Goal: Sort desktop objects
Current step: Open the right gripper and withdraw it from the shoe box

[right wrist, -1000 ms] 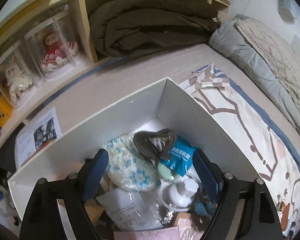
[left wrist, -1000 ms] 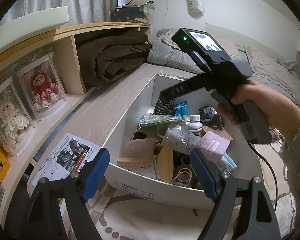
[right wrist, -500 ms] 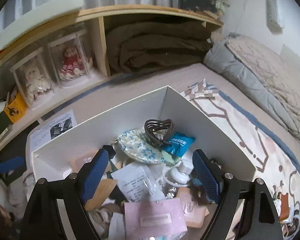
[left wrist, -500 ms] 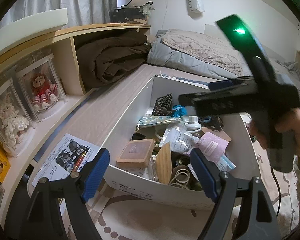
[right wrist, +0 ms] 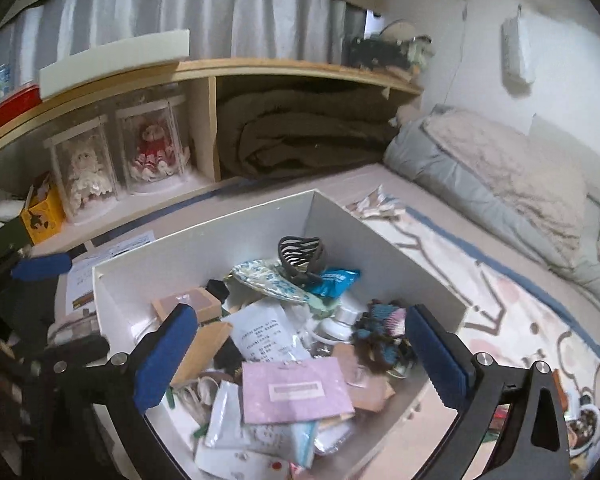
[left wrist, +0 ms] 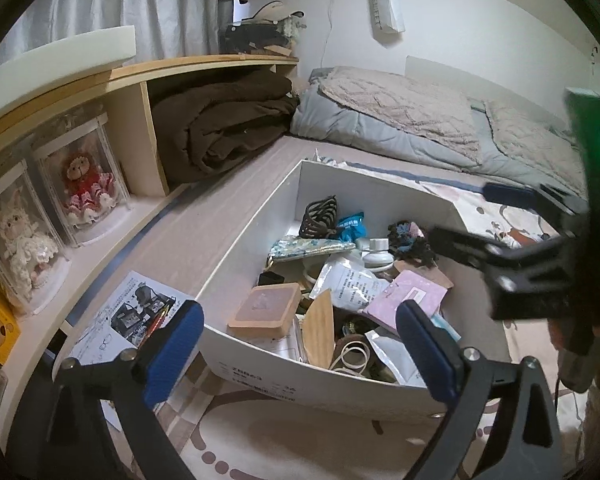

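The right hand-held gripper [right wrist: 300, 356] has drawn back from the far end of the white box [left wrist: 260, 376]; both it and the left hand-held gripper [left wrist: 296, 354] are opening, nothing between the jaws. Sorting looks barely begun: the pink packet [right wrist: 296, 390], paper pouch [right wrist: 264, 334] and hair claw [right wrist: 300, 254] still lie inside. High box walls hem them; the rug [right wrist: 500, 304] on the right lies open.

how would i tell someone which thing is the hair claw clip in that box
Look in the white cardboard box on the patterned mat beside the bed. Go to its far corner: the hair claw clip sits on top of the pile there, next to a blue packet. It is the only dark brown piece with curved, interlocking teeth.
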### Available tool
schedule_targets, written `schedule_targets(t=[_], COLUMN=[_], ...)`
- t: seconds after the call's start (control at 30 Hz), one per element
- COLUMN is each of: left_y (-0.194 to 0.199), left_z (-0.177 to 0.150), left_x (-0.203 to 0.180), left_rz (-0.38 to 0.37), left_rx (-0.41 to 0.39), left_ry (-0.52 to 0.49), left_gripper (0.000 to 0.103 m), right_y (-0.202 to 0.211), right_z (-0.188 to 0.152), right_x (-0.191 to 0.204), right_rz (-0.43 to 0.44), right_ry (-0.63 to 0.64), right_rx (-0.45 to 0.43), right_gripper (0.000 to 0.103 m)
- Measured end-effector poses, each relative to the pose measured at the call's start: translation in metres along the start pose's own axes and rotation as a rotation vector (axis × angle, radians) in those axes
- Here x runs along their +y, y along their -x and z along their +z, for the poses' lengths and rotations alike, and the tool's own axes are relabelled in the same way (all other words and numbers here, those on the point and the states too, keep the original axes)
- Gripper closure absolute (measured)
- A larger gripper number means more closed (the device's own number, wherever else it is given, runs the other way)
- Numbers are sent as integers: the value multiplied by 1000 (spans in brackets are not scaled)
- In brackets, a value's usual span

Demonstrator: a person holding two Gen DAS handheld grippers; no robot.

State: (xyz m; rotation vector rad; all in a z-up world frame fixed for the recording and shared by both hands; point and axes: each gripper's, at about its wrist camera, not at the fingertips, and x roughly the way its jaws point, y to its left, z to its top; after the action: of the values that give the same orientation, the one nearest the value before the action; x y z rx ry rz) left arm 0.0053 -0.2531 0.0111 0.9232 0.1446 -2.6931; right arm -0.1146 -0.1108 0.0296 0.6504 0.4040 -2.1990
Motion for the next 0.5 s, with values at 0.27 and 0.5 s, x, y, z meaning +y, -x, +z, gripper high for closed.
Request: schedule_targets(t=[0.27,0.5], left_y=[12,24], left_z=[0,2], left_x=[-11,-23], left_rz=[-8,-30], left_rx=[-33,-65], left_ry=[-35,-59], left_gripper=[3,3], right_y=[40,66], right_z=[-16,-30], right_x=[-11,-16], right_rz=[-23,-61], right_ry=[-39,-38], right_rx=[-69,-87], right_gripper=[0,0])
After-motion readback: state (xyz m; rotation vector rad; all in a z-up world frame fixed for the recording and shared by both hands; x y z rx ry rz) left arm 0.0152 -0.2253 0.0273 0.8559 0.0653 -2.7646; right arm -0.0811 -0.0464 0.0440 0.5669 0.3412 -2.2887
